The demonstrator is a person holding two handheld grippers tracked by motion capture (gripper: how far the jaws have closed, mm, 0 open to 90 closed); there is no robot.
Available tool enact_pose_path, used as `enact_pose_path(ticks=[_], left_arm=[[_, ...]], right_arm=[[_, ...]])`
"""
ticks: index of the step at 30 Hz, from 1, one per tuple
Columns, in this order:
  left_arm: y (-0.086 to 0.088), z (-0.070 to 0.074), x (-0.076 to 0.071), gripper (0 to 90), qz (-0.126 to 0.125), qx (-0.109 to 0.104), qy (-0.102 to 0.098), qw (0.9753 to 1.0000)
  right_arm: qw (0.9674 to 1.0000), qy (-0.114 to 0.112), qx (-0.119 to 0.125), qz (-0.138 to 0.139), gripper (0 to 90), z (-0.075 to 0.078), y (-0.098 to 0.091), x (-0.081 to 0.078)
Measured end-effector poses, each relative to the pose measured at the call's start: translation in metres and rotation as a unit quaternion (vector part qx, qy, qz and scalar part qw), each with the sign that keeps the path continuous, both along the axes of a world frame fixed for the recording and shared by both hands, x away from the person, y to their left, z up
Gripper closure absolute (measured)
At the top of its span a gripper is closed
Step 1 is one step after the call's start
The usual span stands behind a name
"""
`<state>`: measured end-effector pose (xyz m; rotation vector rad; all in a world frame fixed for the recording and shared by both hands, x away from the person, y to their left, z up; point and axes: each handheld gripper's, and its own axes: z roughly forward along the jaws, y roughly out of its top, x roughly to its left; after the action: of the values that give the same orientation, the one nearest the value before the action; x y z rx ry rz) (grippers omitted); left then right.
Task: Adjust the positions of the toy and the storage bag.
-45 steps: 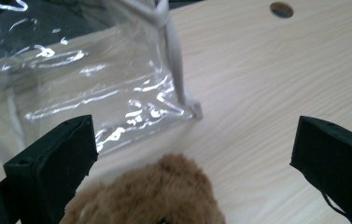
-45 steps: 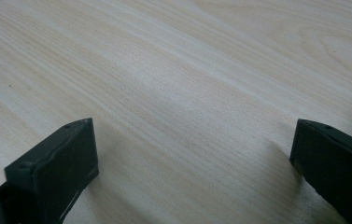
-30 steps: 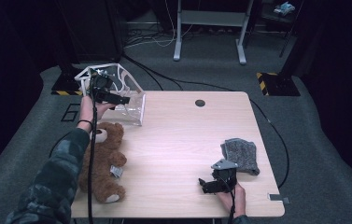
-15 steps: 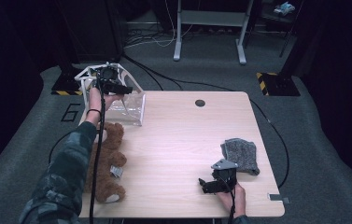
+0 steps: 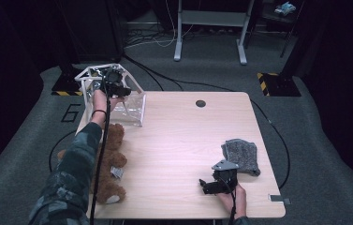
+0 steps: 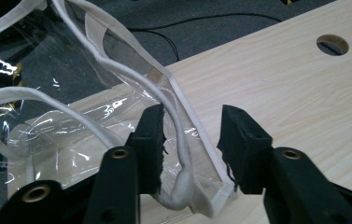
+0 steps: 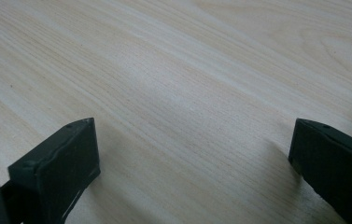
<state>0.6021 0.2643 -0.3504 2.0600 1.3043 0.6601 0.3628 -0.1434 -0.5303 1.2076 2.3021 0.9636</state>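
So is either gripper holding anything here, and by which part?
Not firmly yet. The left gripper has just been closing around the white-trimmed corner of the clear plastic bag, but its jaws still stand apart. The right gripper is open over bare table.

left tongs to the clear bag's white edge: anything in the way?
Nothing visible. The clear bag's white edge already runs between the left tongs' jaws, which have just been closing with a gap left on one side. Bare table lies beyond.

Wooden table (image 5: pixel 174 140): bag (image 5: pixel 134 108), bear (image 5: pixel 108 159), cloth (image 5: pixel 241 155).
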Motion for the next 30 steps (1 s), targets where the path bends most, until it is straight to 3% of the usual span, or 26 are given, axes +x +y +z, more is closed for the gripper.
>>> enact_pose_path(ticks=[1, 4, 7, 19, 30], left_arm=[[0.0008, -0.0007, 0.0000, 68.6, -0.005, 0.002, -0.001, 1.0000], [0.0042, -0.0031, 0.0004, 76.3, -0.013, -0.014, 0.002, 0.9998], [0.0057, -0.0037, 0.0009, 82.3, -0.015, -0.015, -0.002, 0.9998], [0.0019, -0.0038, 0.0017, 83.7, -0.026, -0.010, -0.006, 0.9996], [-0.0032, -0.0048, 0.0016, 84.0, -0.042, -0.019, -0.011, 0.9989]], right_arm=[[1.0000, 0.000, 0.000, -0.001, 1.2, 0.0000, 0.0000, -0.0001], [1.0000, 0.000, 0.000, 0.000, 1.3, 0.0000, 0.0000, -0.0001], [1.0000, -0.001, -0.001, -0.001, 1.5, 0.0001, -0.0001, -0.0001], [1.0000, -0.002, -0.002, 0.000, 1.5, 0.0000, -0.0003, 0.0000], [1.0000, -0.002, -0.002, 0.000, 1.6, 0.0000, -0.0003, 0.0000]])
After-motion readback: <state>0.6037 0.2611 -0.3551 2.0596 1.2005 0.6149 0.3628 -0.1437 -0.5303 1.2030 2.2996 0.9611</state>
